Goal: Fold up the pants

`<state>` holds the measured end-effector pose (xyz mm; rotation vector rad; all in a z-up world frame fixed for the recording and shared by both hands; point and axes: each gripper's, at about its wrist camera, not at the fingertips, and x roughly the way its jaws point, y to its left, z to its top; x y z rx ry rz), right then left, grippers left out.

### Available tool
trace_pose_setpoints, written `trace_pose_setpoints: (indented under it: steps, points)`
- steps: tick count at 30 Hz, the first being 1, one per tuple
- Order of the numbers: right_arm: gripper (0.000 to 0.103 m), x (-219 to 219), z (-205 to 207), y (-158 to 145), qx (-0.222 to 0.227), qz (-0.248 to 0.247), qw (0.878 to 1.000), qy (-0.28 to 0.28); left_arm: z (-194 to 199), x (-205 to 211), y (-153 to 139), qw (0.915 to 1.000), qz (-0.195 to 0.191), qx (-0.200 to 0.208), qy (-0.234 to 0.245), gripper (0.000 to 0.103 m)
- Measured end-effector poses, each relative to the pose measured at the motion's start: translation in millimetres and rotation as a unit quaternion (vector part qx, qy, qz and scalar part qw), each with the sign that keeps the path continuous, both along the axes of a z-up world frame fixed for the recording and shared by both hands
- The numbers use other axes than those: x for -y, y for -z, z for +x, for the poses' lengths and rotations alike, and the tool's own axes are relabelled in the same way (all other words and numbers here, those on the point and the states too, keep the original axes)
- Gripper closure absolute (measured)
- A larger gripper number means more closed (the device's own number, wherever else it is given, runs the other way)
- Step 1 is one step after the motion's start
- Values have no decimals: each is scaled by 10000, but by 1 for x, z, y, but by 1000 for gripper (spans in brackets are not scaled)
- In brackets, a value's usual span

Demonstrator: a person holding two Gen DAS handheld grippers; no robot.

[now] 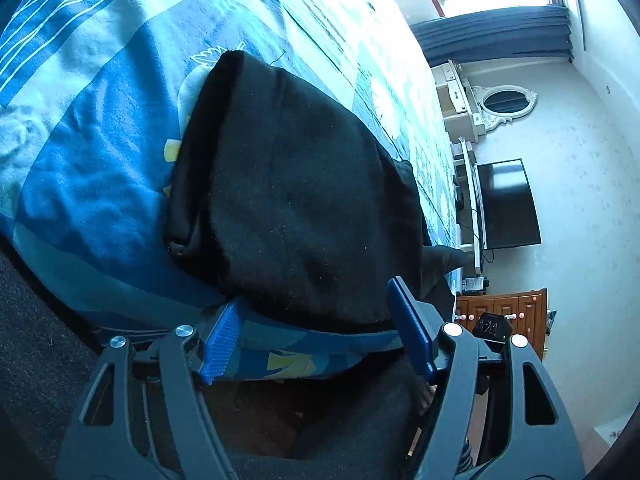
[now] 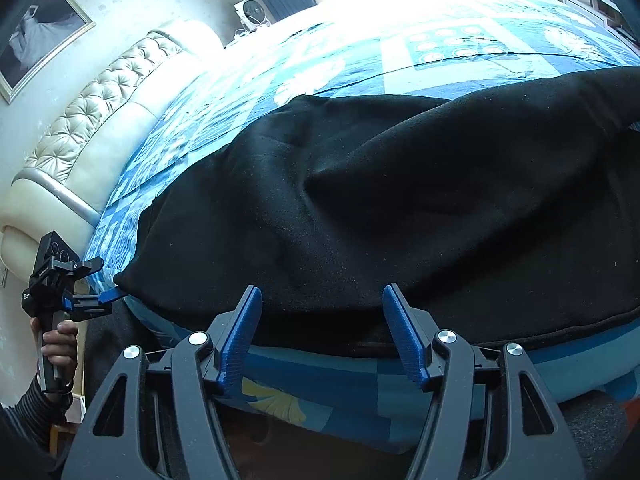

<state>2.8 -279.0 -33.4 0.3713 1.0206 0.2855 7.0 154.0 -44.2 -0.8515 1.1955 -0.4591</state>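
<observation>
Black pants (image 1: 296, 196) lie folded on a blue patterned bedspread (image 1: 92, 152), with their near edge close to the bed's edge. In the left wrist view my left gripper (image 1: 314, 300) stands open, its blue pads on either side of that near edge and not pressing it. The right wrist view shows the pants (image 2: 380, 208) spread wide across the bed. My right gripper (image 2: 322, 292) is open there too, its pads apart over the pants' near hem. At the far left of that view a hand (image 2: 56, 340) holds the left gripper (image 2: 100, 300) by the pants' corner.
A cream tufted headboard (image 2: 100, 92) closes the bed's left end, with a small fan (image 2: 250, 12) behind it. Beyond the other end are a dark TV (image 1: 506, 204), an oval mirror (image 1: 504, 100) and a wooden cabinet (image 1: 500, 312). Dark floor lies below the bed's edge.
</observation>
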Motion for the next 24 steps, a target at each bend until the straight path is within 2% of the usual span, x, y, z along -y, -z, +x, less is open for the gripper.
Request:
trace_pose_setpoints:
  steps: [4,7,9,11,13,17,21,23,24]
  points:
    - [37,1,0,0,4,67,10000,38,11,7,5,9998,168,-22,-84,34]
    - [37,9,0,1,-56,419,9989,196,18,16,6,9991,422,13,-68,36]
    - [37,18,1,5,-152,806,9959,384,22,22,4,9972,739,36,-60,52]
    - [37,28,1,11,-271,1294,9892,636,24,24,4,9938,1112,13,-53,79]
    - [37,37,1,16,-391,1782,9791,898,25,20,7,9920,1262,-15,-56,88]
    - [37,54,-5,26,-537,2580,9536,1455,25,12,10,9933,1145,-79,-106,91]
    - [38,65,-14,28,-648,2940,9316,2036,24,13,8,9926,1214,-52,-75,91]
    - [39,65,-14,29,-726,2934,9310,2048,25,13,8,9925,1220,-44,-60,91]
    - [43,64,-11,30,-756,2845,9340,2026,26,16,7,9925,1221,-42,-56,91]
